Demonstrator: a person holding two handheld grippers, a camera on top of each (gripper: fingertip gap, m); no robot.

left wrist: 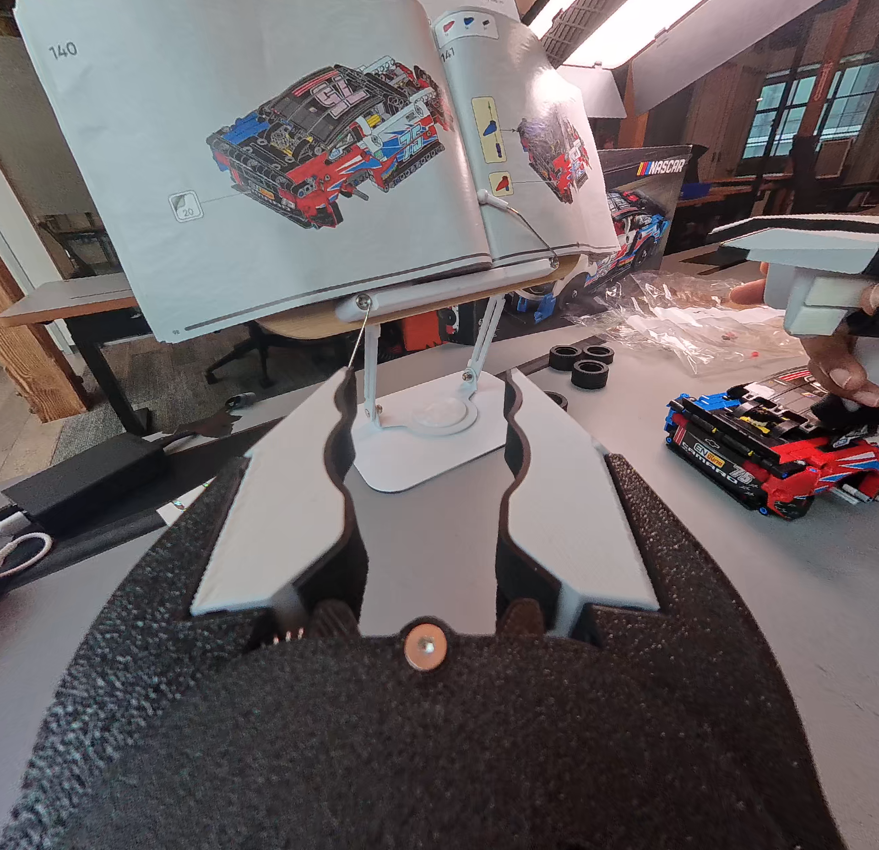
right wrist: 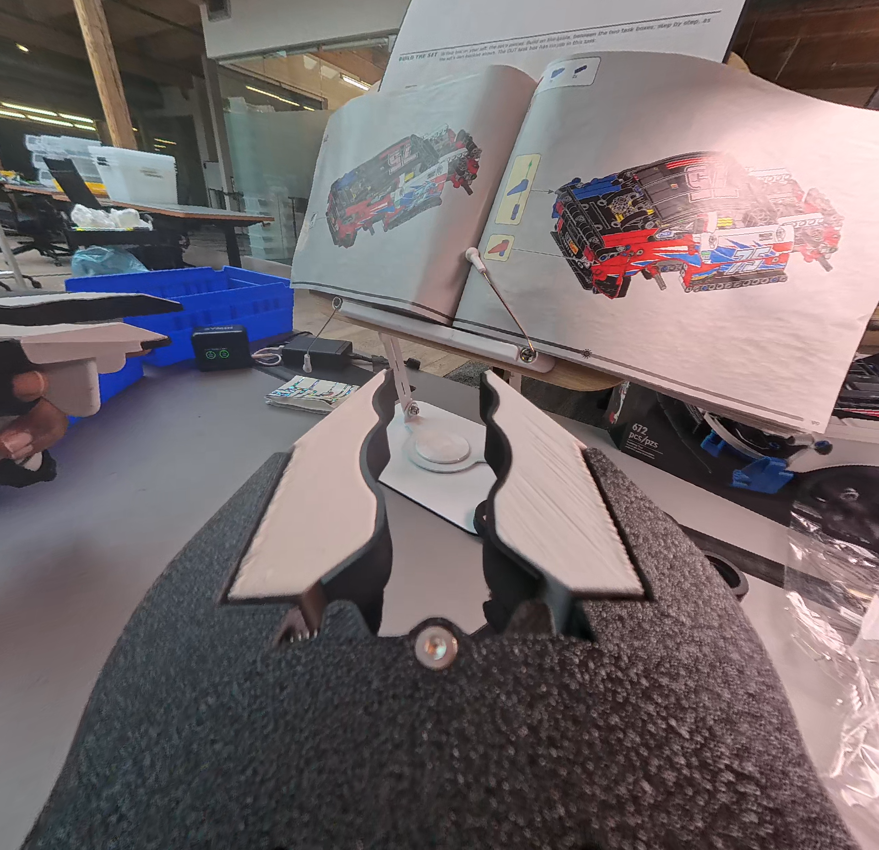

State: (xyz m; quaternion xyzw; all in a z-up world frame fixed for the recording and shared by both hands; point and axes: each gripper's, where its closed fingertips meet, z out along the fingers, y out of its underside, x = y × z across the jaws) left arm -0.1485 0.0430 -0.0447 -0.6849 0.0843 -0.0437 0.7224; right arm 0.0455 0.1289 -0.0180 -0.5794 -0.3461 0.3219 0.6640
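Left wrist view shows the left gripper [left wrist: 425, 389] spread and empty just before the white book stand [left wrist: 428, 439]; the right gripper [right wrist: 435, 389] likewise gapes there; either could nudge the stand's base, tipping the open booklet [left wrist: 266, 156]; the brick car [left wrist: 780, 446] sits right of the stand on the tabletop [left wrist: 713, 565]

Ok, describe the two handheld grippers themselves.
Both match: the left gripper and right gripper each have two pale grey jaws with wavy black inner linings, set in a speckled black body with one silver screw. No cables show.
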